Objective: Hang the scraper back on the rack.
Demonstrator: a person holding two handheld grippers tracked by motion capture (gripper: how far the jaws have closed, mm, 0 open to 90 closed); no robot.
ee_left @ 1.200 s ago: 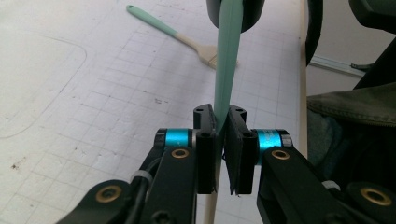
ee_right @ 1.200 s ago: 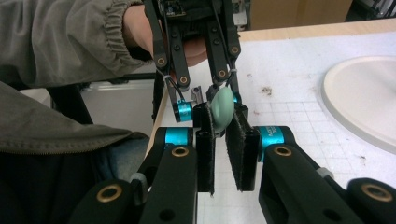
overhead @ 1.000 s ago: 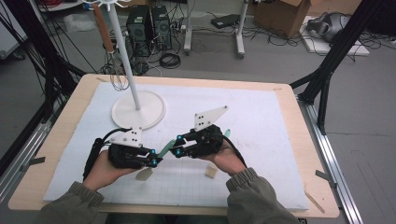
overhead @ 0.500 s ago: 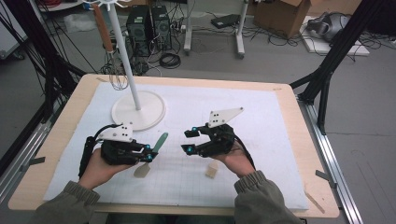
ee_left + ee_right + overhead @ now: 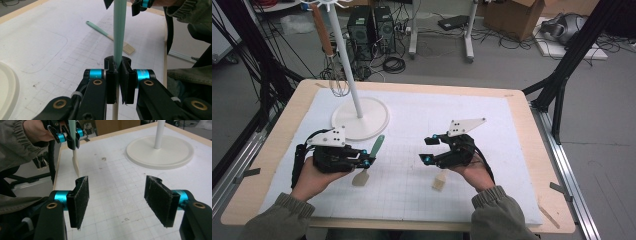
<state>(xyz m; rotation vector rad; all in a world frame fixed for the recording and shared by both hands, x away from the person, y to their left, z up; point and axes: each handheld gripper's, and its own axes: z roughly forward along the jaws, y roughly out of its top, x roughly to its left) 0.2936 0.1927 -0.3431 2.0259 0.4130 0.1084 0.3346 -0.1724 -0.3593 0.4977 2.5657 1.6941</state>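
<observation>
Handover done: a green-handled spatula (image 5: 371, 155) is pinched by the left gripper (image 5: 364, 161) near the bench's front-left, while the right gripper (image 5: 428, 150), just spread and empty, is held apart; hanging on the stand (image 5: 360, 118) is judged next

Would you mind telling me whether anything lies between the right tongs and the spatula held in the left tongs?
Nothing visible does: only bare white mat separates the right tongs, whose jaws have just been opening with nothing between them, from the spatula clamped in the left tongs.
</observation>
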